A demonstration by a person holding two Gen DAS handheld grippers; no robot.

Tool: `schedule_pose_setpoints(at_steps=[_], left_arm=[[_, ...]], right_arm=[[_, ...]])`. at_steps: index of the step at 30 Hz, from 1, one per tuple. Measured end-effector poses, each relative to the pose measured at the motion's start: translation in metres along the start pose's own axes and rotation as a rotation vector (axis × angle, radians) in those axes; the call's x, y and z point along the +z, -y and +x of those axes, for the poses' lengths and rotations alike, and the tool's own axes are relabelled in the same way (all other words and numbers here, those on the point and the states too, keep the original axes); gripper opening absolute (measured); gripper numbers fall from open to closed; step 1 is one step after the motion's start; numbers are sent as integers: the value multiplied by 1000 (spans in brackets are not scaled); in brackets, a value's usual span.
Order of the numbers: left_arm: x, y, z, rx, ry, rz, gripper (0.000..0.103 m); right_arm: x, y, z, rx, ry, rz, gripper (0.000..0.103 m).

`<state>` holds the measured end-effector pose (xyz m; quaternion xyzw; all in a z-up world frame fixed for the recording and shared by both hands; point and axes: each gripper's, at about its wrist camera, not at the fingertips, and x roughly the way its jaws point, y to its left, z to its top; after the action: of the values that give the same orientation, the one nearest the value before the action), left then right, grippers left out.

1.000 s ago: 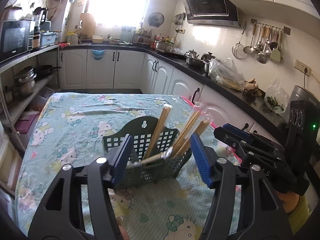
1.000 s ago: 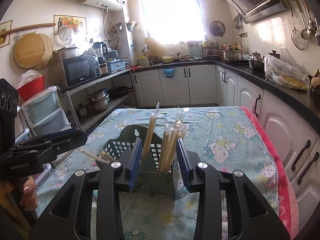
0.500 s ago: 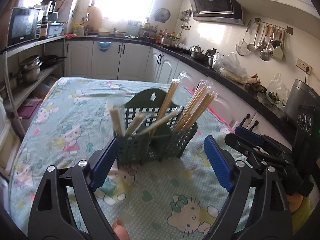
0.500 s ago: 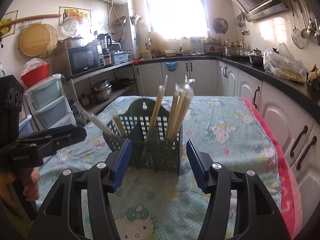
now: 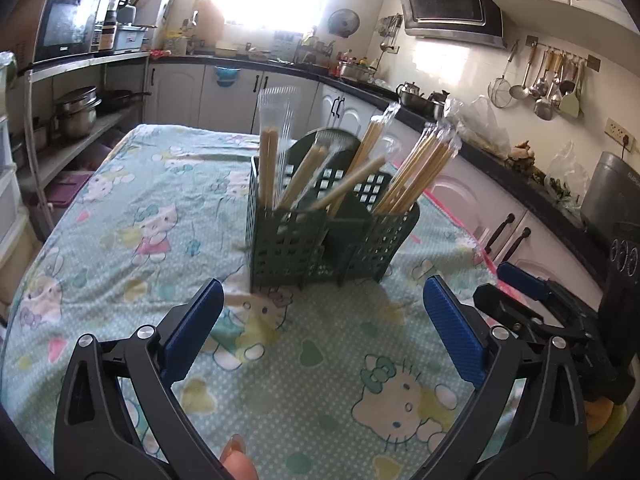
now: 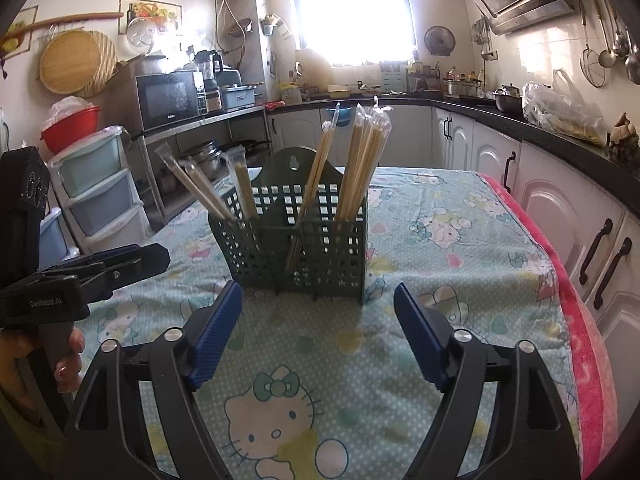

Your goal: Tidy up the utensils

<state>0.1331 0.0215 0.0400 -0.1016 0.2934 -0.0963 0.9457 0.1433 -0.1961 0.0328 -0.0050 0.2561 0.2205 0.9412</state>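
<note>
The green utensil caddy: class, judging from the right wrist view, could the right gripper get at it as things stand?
Probably yes. The right gripper has just been opening, nothing between its jaws, and only bare tablecloth lies between it and the green utensil caddy straight ahead.

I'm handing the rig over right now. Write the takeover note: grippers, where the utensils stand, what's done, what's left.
Left gripper: open, empty, jaws have just been opening, short of the holder.
Right gripper: open, empty, jaws have just been opening, short of the holder.
Green utensil holder: upright on the patterned tablecloth.
Wrapped chopsticks: all standing in the holder, spread over its compartments; some lean outward on the left.
Done: chopsticks are in the holder, both grippers clear.
Left: no loose utensils seen on the cloth; check off-camera.
</note>
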Motion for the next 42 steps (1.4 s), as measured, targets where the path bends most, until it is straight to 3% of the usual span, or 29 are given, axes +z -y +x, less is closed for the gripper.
schedule_pose_setpoints(at_steps=[13, 18, 42], left_arm=[[-30, -1, 0, 32, 21, 20, 92], [-40, 5, 0, 48, 43, 36, 92], [-67, 4, -15, 116, 210, 49, 92]], right_arm=[[-26, -2, -2, -27, -1, -17, 89], [-33, -1, -6, -40, 38, -11, 95], [-73, -4, -24, -99, 230, 18, 96]])
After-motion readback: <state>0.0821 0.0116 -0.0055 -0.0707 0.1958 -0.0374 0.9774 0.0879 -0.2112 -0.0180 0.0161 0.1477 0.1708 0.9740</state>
